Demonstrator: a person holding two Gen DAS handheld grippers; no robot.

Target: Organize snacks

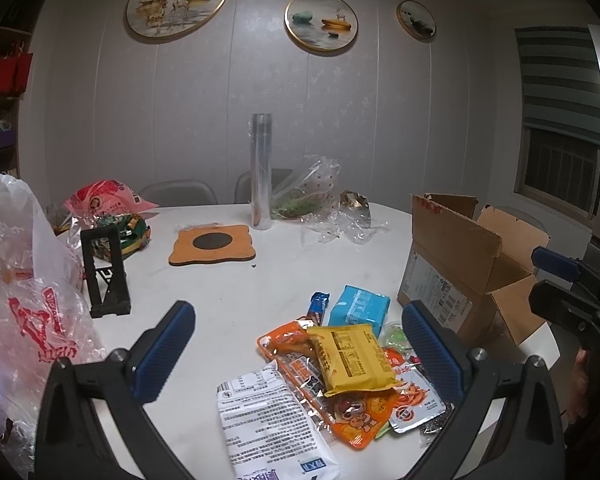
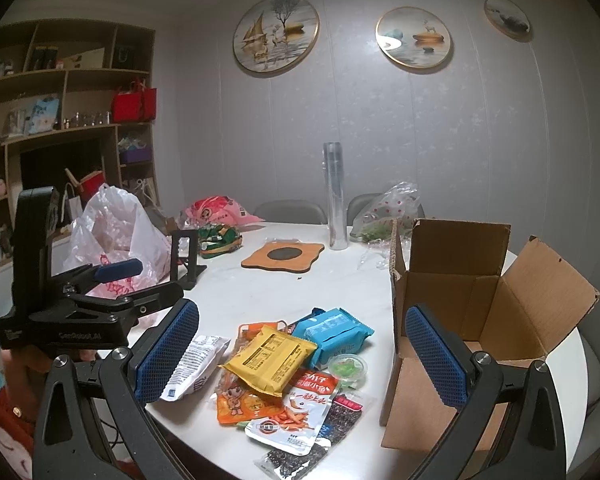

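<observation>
A heap of snack packets lies at the near edge of the white table (image 1: 236, 280): a yellow packet (image 1: 350, 356) on an orange one (image 1: 332, 400), a white packet (image 1: 272, 420), a blue pack (image 1: 360, 306) and a small blue bar (image 1: 318, 306). The heap also shows in the right wrist view, with the yellow packet (image 2: 270, 354), the blue pack (image 2: 332, 334) and a green jelly cup (image 2: 347, 367). An open cardboard box (image 1: 460, 272) (image 2: 452, 300) stands right of the heap. My left gripper (image 1: 300, 352) is open and empty above the heap. My right gripper (image 2: 302, 354) is open and empty above it too.
Plastic bags (image 1: 24, 280) crowd the table's left side beside a black stand (image 1: 104, 272). An orange coaster (image 1: 212, 244), a clear roll (image 1: 262, 168) and crumpled wrap (image 1: 340, 224) lie farther back. Shelves (image 2: 60, 120) line the left wall.
</observation>
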